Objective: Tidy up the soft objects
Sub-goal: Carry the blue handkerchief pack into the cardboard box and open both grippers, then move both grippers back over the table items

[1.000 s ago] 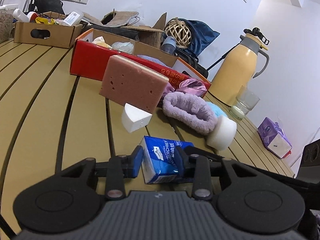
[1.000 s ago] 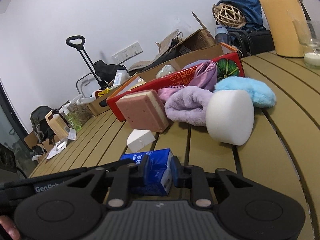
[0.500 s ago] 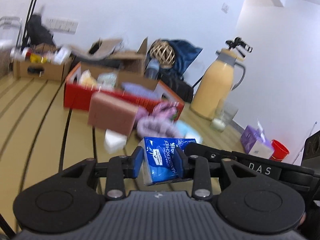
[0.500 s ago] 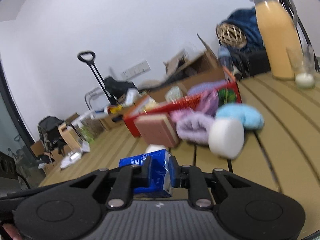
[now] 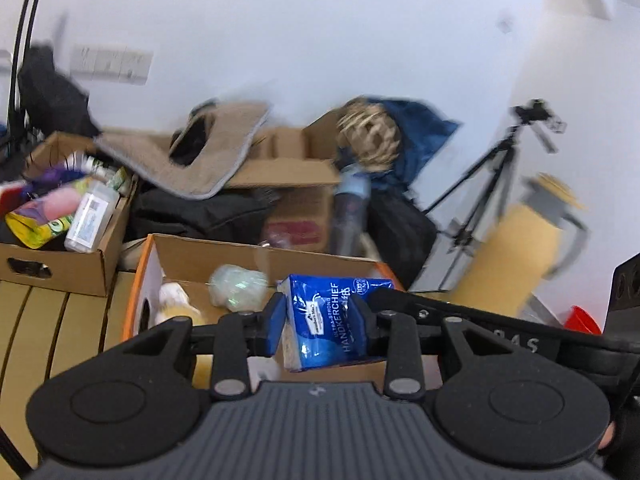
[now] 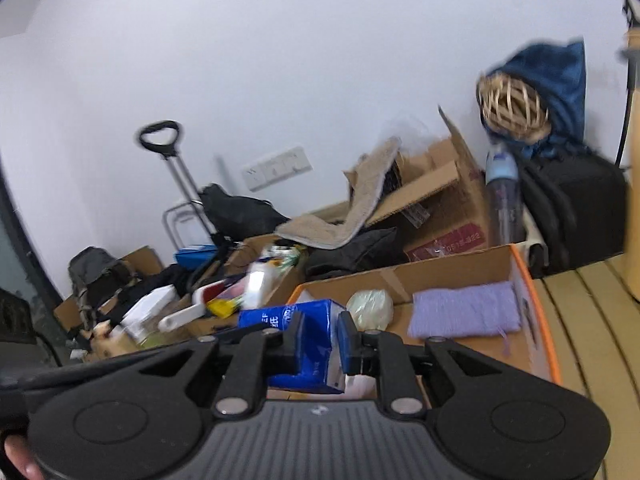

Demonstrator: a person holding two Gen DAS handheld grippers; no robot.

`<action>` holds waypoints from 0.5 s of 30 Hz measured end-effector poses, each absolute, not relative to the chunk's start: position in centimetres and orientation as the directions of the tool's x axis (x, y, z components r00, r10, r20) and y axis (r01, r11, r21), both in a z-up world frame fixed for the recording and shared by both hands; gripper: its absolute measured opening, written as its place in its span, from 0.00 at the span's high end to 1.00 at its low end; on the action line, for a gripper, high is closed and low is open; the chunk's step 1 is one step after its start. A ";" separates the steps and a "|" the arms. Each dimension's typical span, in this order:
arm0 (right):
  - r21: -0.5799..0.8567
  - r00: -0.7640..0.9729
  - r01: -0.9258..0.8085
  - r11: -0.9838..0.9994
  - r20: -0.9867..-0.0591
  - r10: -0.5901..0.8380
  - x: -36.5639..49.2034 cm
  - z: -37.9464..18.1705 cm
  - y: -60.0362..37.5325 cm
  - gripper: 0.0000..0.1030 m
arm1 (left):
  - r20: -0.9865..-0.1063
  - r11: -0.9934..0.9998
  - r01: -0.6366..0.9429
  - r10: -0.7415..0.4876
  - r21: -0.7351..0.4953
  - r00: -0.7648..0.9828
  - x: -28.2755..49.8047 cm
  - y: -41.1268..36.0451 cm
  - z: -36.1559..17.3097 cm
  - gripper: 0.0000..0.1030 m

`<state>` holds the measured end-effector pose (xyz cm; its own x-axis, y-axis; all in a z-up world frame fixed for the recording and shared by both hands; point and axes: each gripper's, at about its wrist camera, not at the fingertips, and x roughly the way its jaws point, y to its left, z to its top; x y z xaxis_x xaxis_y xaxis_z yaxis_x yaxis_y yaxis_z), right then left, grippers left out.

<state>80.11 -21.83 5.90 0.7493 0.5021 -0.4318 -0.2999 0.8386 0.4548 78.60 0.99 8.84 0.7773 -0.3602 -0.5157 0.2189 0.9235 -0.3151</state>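
Both grippers are shut on one blue handkerchief tissue pack (image 5: 326, 322), which also shows in the right wrist view (image 6: 308, 344). My left gripper (image 5: 318, 322) pinches it from its side, my right gripper (image 6: 320, 340) from the other. The pack hangs in the air over the open orange-edged cardboard box (image 5: 240, 258), also seen in the right wrist view (image 6: 524, 292). Inside lie a folded lilac cloth (image 6: 466, 312), a pale crumpled bag (image 5: 236, 286) and a cream soft item (image 5: 174, 300).
A small cardboard box of bottles and packets (image 5: 60, 256) stands left of the open box. Behind are more cardboard boxes with a beige mat (image 5: 208, 152), a wicker ball (image 5: 370, 136), a black bag and a tripod (image 5: 484, 184). A yellow thermos jug (image 5: 516, 256) stands at the right.
Both grippers have lifted the tissue pack off the table and carried it forward over the open box. The sponges and fluffy items on the table have dropped out of view.
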 end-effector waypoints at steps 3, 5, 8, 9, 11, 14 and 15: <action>0.486 0.703 -0.238 0.841 -0.511 0.494 87.2 3.0 -20.4 0.83 | -0.597 0.939 0.165 -0.322 -0.303 0.735 84.8 2.1 5.3 0.70; 0.461 0.672 -0.203 0.864 -0.576 0.466 90.9 0.6 -18.9 0.84 | -0.663 0.944 0.110 -0.299 -0.311 0.687 87.9 2.7 2.7 0.71; 0.412 0.609 -0.156 0.898 -0.675 0.416 94.3 -3.2 -16.9 0.90 | -0.731 0.959 0.070 -0.256 -0.275 0.632 90.1 3.0 0.1 0.71; 0.390 0.591 -0.155 0.908 -0.700 0.401 94.9 -4.2 -16.3 0.90 | -0.735 0.964 0.074 -0.245 -0.257 0.632 90.2 3.2 -0.3 0.71; 0.382 0.557 -0.161 0.910 -0.726 0.404 95.2 -5.3 -15.7 0.90 | -0.720 0.959 0.088 -0.261 -0.269 0.643 90.1 3.9 -0.2 0.67; 0.409 0.549 -0.173 0.896 -0.715 0.432 95.2 -5.3 -15.8 0.87 | -0.698 0.957 0.097 -0.266 -0.272 0.665 89.3 4.5 0.8 0.53; 0.408 0.553 -0.183 0.895 -0.710 0.437 95.0 -5.0 -15.9 0.87 | -0.691 0.962 0.105 -0.256 -0.253 0.676 88.7 4.5 1.4 0.49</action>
